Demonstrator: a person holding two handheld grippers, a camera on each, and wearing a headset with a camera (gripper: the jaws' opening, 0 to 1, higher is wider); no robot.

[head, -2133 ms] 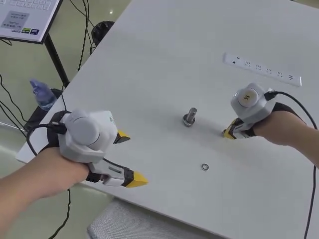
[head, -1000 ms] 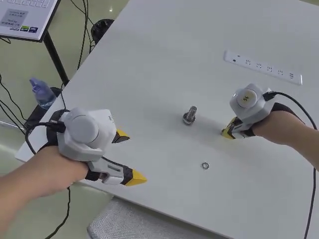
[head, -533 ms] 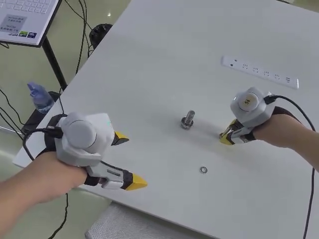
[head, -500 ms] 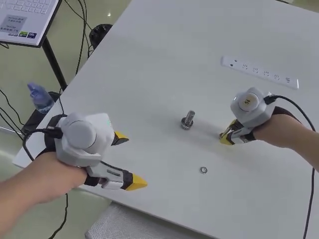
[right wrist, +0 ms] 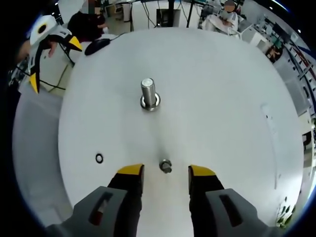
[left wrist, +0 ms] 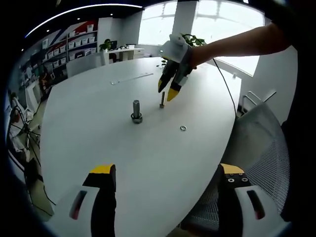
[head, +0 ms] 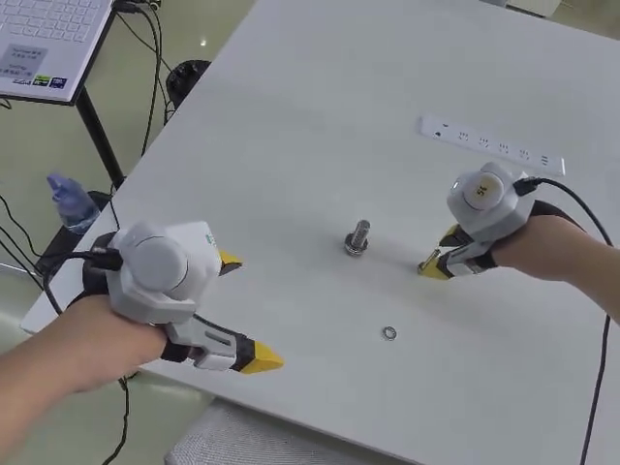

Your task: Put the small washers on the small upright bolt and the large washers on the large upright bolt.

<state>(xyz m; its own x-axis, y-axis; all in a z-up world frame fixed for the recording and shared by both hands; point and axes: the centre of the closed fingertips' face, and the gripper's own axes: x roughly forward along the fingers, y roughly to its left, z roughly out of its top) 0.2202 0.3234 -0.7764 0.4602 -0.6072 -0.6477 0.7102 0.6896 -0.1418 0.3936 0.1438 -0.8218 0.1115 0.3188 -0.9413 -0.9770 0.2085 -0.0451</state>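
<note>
At the bottom of the right gripper view, yellow-tipped fingers [right wrist: 131, 171] of the right gripper [right wrist: 166, 172], parted a little and gripping nothing, astride the small upright steel bolt [right wrist: 165, 166]. Too small to tell whether a washer sits on it. Low in the left gripper view, the left gripper [left wrist: 166, 170], spread wide and empty over the white tabletop [left wrist: 148, 158] near its edge.

Above centre of the right gripper view, the large upright steel bolt [right wrist: 149, 96], apparently with rings at its foot. To the lower left, one small metal ring washer [right wrist: 99, 158], flat and loose.

Probably between placements. Next: pinch that washer's thin rim off the flat surface, then line its hole over the small bolt's tip, judging by its size. No obstacle between the two.

Further out in the head view: white power strip [head: 489, 147] at upper right, open laptop [head: 39, 39] and clear plastic bottle [head: 70, 194] at left, grey mesh chair [head: 242, 436] at the bottom edge.
</note>
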